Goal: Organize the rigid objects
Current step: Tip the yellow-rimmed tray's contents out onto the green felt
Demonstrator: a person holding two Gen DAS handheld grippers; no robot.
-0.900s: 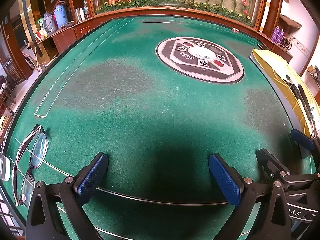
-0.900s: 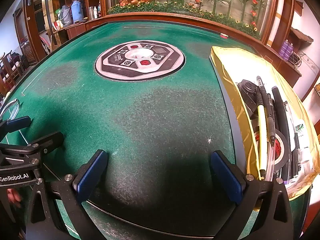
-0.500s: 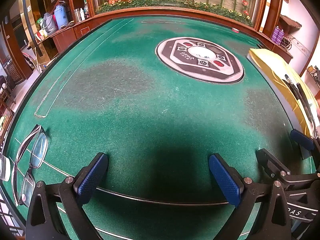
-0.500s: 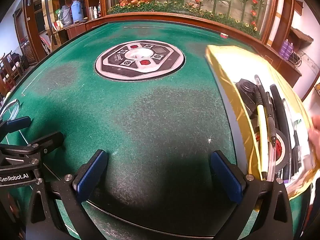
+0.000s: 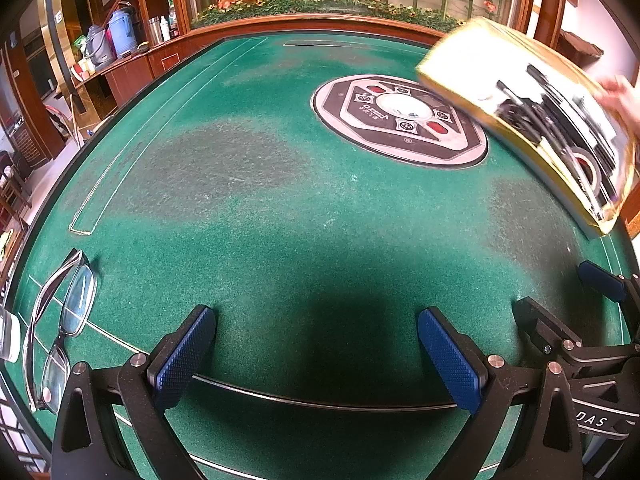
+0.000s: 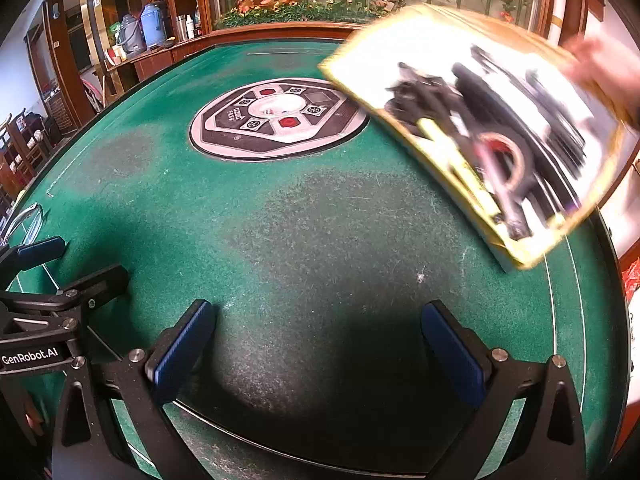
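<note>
Green felt covered the worktop (image 5: pixel 280 200), and a round grey panel (image 5: pixel 400 120) sat in its middle. The left gripper (image 5: pixel 316 354) was wide open and held nothing. The right gripper (image 6: pixel 316 350) was wide open too, with nothing between its blue pads (image 6: pixel 180 354).

A yellow box (image 6: pixel 472 132) full of things was tilted up in the air, far ahead of the right gripper and off to its right side. A bare hand (image 6: pixel 600 68) held the far edge of the box. The box looked blurry. Inside it were dark, long things and a round ring with red on it, but I could not tell what each one was. From the left wrist camera, the yellow box (image 5: pixel 532 112) was up high on the far right.

A pair of glasses (image 5: pixel 60 320) lay flat on the felt, just left of the left gripper, not touching it.
</note>
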